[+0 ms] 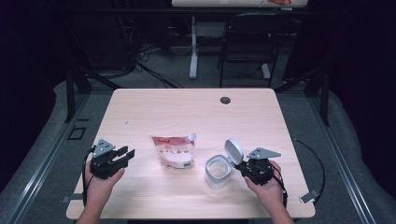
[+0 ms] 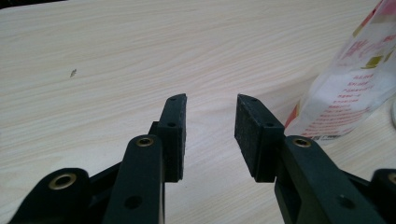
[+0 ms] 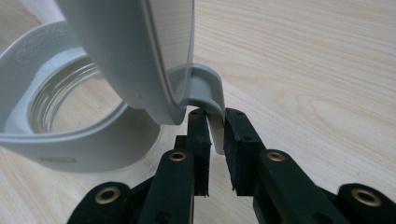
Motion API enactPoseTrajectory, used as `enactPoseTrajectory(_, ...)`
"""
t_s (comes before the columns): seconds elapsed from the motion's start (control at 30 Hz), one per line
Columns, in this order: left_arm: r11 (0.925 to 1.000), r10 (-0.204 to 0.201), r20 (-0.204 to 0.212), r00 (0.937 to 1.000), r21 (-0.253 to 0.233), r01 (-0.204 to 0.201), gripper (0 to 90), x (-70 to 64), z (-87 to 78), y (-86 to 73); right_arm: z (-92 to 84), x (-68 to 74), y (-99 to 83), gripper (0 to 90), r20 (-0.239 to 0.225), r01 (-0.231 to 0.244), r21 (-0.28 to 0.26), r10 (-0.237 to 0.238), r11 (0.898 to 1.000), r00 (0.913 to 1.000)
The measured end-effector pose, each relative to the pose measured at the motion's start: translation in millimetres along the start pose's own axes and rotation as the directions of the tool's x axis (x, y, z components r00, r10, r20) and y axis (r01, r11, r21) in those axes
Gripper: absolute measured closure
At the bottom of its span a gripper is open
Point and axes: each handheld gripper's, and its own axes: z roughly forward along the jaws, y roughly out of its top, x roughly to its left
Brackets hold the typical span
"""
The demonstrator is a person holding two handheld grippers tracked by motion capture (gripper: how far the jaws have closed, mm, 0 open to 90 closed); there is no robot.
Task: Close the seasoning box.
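A clear jar (image 1: 218,171) with a grey collar (image 3: 70,135) stands near the table's front right. Its round hinged lid (image 1: 233,150) is tipped up, and in the right gripper view the lid (image 3: 126,46) looms close. My right gripper (image 1: 240,164) sits just right of the jar. Its jaws (image 3: 215,114) are shut on the lid's curved grey tab (image 3: 205,88). A pink and white snack pouch (image 1: 173,151) stands at the table's middle. My left gripper (image 1: 126,156) rests at the front left, pointing toward the pouch (image 2: 355,84). This gripper (image 2: 210,105) is open with nothing between its pads.
The wooden table (image 1: 187,107) has a cable hole (image 1: 225,100) near its far edge. A small dark speck (image 2: 73,72) marks the wood ahead of the left gripper. A black chair (image 1: 247,42) and a desk leg (image 1: 193,46) stand beyond the table.
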Motion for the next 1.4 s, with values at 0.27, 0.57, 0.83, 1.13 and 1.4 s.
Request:
enactPoseTrajectory(0.27, 1.0000, 0.001, -0.002, 1.0000, -0.002, -0.001, 63.5, 0.1, 0.4, -0.6, 6.4, -2.6, 5.3, 80.3, -0.002, -0.014, -0.004, 0.014, 1.000, 0.9999)
enactPoseTrajectory(0.57, 1.0000, 0.001, -0.003, 1.0000, -0.001, -0.001, 62.4, -1.2, 1.5, -0.5, 10.9, -7.9, 8.6, 80.5, -0.014, -0.041, -0.019, 0.040, 0.999, 0.9991)
enactPoseTrajectory(0.83, 1.0000, 0.001, -0.004, 1.0000, -0.003, -0.001, 62.0, -0.8, 1.5, -0.8, 14.5, -10.6, 12.2, 84.0, -0.036, -0.055, -0.032, 0.054, 0.998, 0.9979)
enactPoseTrajectory(1.13, 1.0000, 0.001, 0.000, 1.0000, 0.002, -0.001, 61.7, -2.2, 2.5, -1.0, 14.5, -8.6, 14.3, 80.4, -0.048, -0.035, -0.045, 0.033, 0.998, 0.9983)
enactPoseTrajectory(1.4, 1.0000, -0.004, 0.029, 0.9996, 0.002, 0.004, 58.5, -1.6, -1.3, 0.9, -9.6, -7.7, 7.9, 71.5, -0.003, -0.014, -0.038, 0.013, 0.999, 0.9999)
